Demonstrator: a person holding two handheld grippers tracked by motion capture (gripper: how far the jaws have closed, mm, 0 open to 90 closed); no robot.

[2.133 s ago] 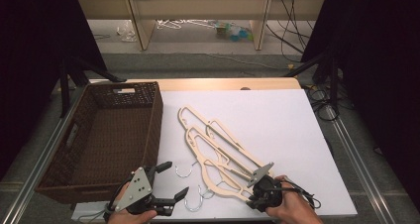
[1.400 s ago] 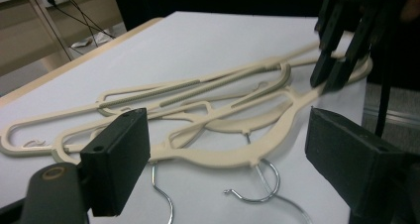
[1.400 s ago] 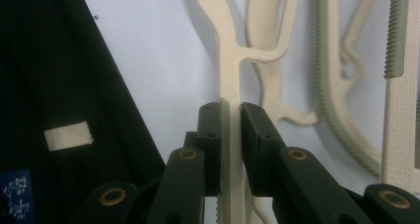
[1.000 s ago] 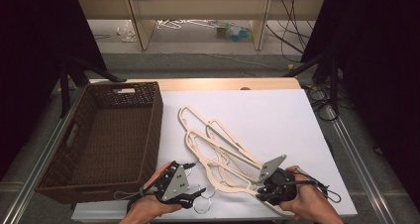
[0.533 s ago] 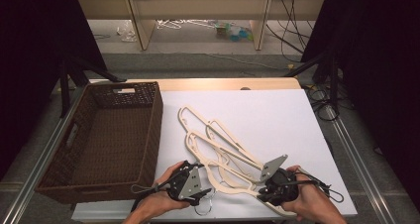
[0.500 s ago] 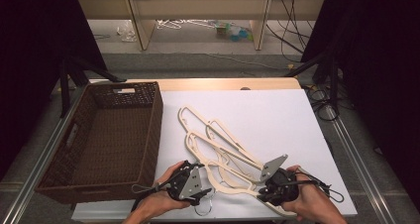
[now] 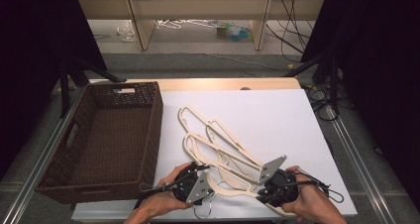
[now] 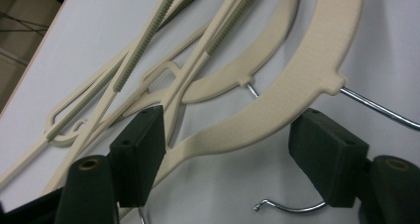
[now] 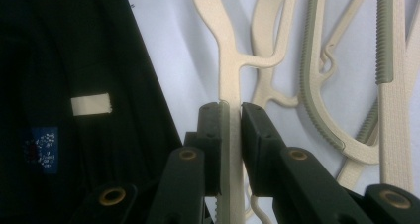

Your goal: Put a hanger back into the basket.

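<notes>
The wicker basket (image 7: 99, 140) stands at the table's left, with no hanger in it. Just beside it, the left gripper (image 7: 195, 180) has come in from the near left corner to the pile of cream hangers (image 7: 223, 152) on the white table top (image 7: 277, 120). In the left gripper view its jaws straddle the curved neck of the top hanger (image 8: 277, 110). They have just been closing, yet the pads (image 8: 138, 144) do not press on the plastic, so the jaws remain apart. A metal hook (image 8: 292, 206) lies below them.

The right gripper (image 7: 275, 187) has held its place at the near right, its fingers clamped on a hanger arm (image 9: 230, 75).

Judgement: one end is secured and the other is about to be taken; the lift toward the basket has not begun.
</notes>
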